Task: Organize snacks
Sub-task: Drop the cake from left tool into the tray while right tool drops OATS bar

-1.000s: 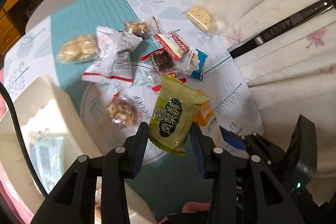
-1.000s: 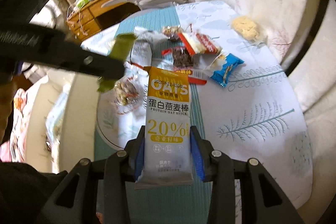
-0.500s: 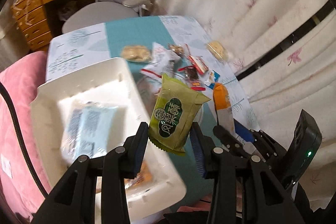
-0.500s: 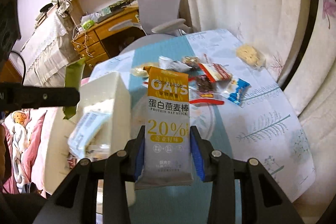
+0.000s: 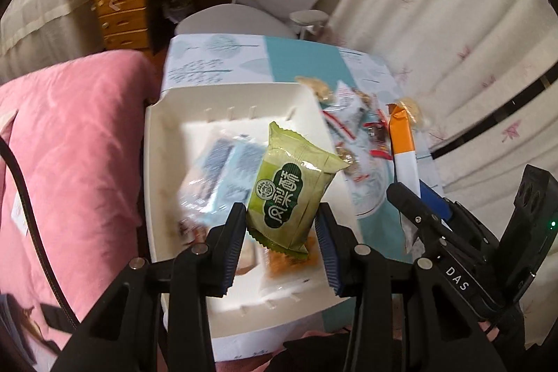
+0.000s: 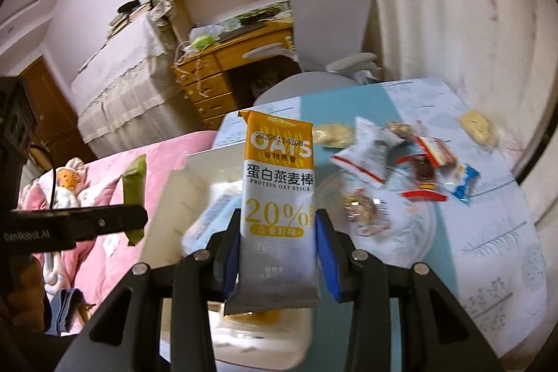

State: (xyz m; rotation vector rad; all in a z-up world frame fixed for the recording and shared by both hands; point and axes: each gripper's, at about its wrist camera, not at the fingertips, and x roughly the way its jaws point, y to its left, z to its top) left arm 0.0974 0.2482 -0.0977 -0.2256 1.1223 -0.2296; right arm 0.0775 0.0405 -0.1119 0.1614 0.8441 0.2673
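White plastic bin [image 5: 153, 162] at the table's near-left corner is already holding several packets; left gripper [image 5: 280, 232] is gripping a green pastry packet [image 5: 291, 190] above it, right gripper [image 6: 277, 250] is clamping an oat stick [image 6: 279, 197] alongside. Roughly eight snacks [image 6: 401, 159] are remaining across the far-right tabletop.

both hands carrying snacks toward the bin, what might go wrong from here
1. The green square pastry packet hangs tilted in the left tongs, pinched only at its lower part, so it may slip out early.
2. The right tongs with the tall orange-and-white oat bar sit close beside the left ones over the white plastic bin; they could collide.
3. The bin rests at the table edge beside the pink blanket; a bump might tip it.
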